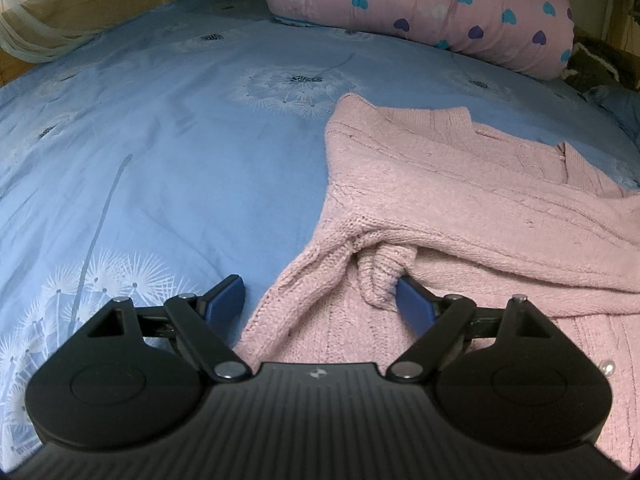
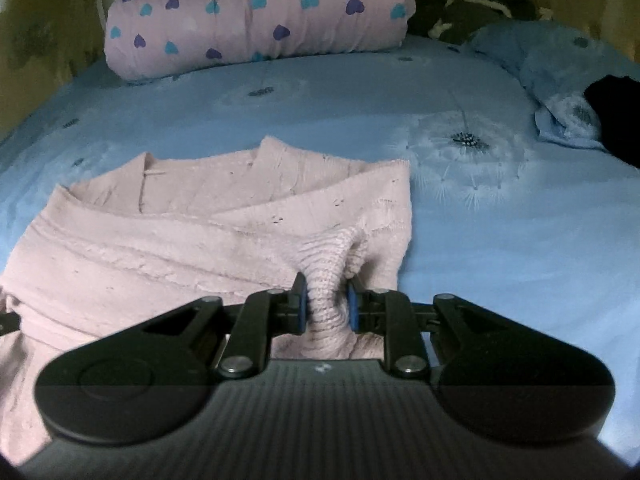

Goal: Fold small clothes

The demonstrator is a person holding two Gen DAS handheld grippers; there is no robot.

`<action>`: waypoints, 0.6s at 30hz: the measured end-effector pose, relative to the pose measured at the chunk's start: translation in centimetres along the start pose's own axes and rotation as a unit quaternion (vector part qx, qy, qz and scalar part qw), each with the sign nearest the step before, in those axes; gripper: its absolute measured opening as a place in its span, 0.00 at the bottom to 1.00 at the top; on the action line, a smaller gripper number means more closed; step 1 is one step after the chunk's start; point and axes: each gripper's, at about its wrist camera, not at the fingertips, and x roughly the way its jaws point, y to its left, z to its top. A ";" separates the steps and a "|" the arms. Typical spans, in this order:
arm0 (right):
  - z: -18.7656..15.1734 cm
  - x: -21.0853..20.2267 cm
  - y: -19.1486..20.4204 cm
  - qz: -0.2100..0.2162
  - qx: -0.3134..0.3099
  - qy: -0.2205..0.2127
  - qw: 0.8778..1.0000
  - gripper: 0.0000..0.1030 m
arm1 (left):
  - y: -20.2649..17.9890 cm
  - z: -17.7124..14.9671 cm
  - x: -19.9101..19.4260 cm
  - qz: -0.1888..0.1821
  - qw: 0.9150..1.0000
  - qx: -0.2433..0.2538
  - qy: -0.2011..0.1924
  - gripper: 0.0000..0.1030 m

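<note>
The pink sweater (image 2: pixel 192 220) lies on the blue sheet (image 1: pixel 160 152), straight ahead of my right claw (image 2: pixel 325 302) and spreading off to its left. That claw is narrow, its blue pads (image 2: pixel 301 304) pinching a bunched ribbed fold of the knit (a cuff or hem, I cannot tell which). In the left wrist view the sweater sits ahead and to the right of my left claw (image 1: pixel 320 300), which stands wide; a fold of knit hangs against its right pad, the left pad bare over the sheet. Beyond the sweater, well apart, a heart-print pillow (image 1: pixel 420 12) lies at the far edge.
</note>
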 end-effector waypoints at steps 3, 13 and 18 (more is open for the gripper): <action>1.0 -1.6 0.5 -0.011 -0.015 -0.038 0.999 0.21 | 0.0 0.0 0.0 0.000 1.000 0.000 0.000 0.85; -0.1 0.8 -0.4 -0.034 -0.026 -0.002 0.999 0.25 | 0.1 0.0 0.1 0.001 1.000 0.001 0.000 0.85; -0.9 1.0 -0.2 -0.041 -0.036 -0.019 0.998 0.27 | 0.1 0.2 -0.6 -0.003 1.000 0.009 0.003 0.85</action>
